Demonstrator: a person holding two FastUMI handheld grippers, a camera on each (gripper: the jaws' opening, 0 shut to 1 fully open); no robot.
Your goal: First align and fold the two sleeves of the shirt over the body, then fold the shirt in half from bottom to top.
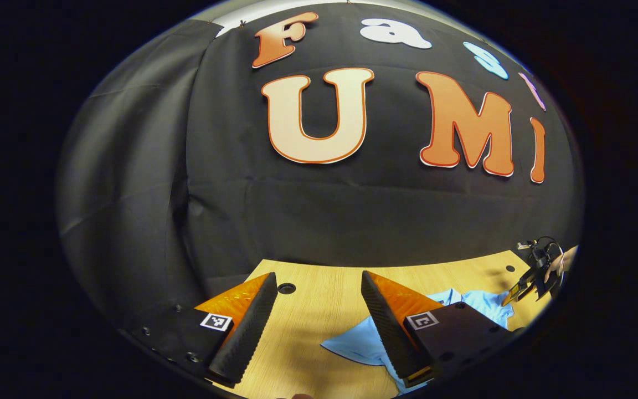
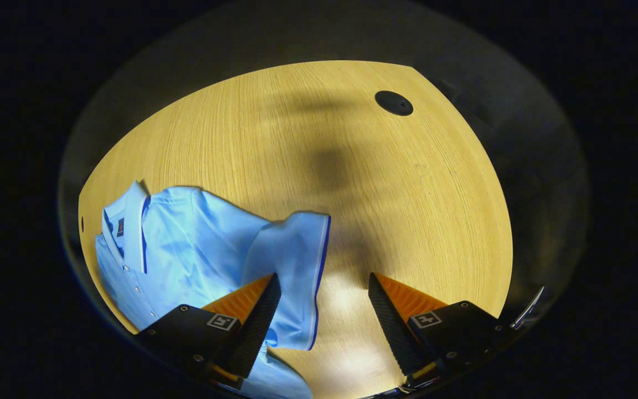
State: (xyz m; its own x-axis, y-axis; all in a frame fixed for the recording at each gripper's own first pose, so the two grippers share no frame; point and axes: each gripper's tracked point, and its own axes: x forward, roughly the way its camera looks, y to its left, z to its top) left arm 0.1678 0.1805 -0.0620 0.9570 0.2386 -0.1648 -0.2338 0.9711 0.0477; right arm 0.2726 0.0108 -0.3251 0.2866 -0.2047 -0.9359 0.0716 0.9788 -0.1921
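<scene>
Item: light blue short-sleeved polo shirt [image 2: 186, 244] with dark blue trim, lying crumpled on the pale wooden table [image 2: 352, 183]. My right gripper [image 2: 319, 327] hangs released above its sleeve [image 2: 297, 266]. My left gripper [image 1: 313, 327] is spread wide, empty, just beside the shirt's edge.

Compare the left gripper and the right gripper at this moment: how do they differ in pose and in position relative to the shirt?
The left gripper looks level toward the booth wall, while the right gripper looks down at the wooden table. The left gripper frames bare table, with the light blue polo shirt lying past one of its fingers; the right gripper has the shirt's sleeve partly between its fingers. Both are open and hold nothing.
</scene>
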